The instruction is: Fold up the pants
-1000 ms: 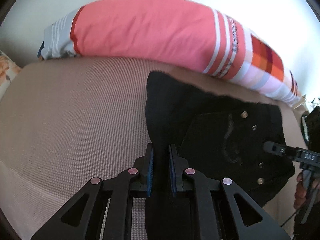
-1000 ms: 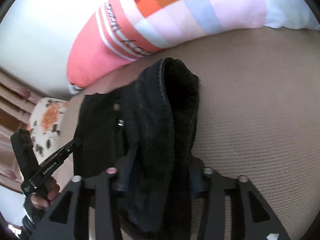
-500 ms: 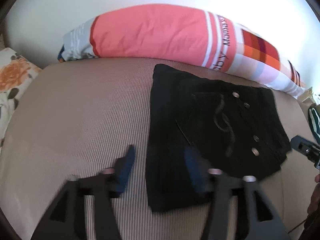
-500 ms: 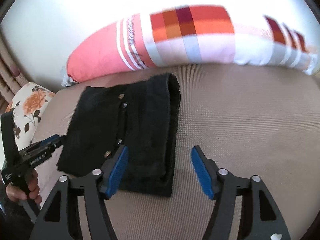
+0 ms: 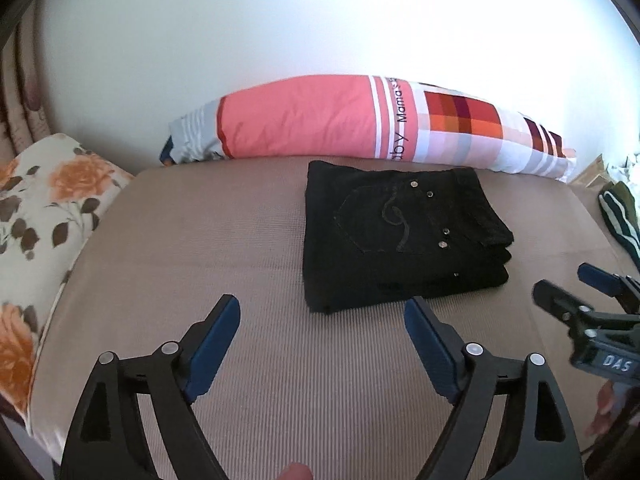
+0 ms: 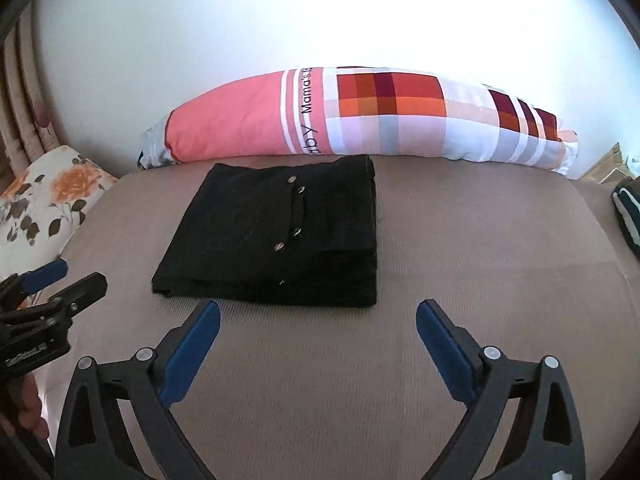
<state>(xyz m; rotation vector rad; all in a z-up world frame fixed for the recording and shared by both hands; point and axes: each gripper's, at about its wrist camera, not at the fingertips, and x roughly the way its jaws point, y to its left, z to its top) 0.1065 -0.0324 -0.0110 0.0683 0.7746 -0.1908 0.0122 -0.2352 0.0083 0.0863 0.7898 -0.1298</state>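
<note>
Beige bed (image 5: 248,240) holds folded pants (image 5: 400,236); left tongs (image 5: 322,322) and right tongs (image 6: 318,322) hover apart

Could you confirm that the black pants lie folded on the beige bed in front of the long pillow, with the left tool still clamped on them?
Not quite: the left tool is open and clear of the pants, as the left wrist view shows. The rest holds: the pants lie folded on the beige bed in front of the long pillow.
</note>
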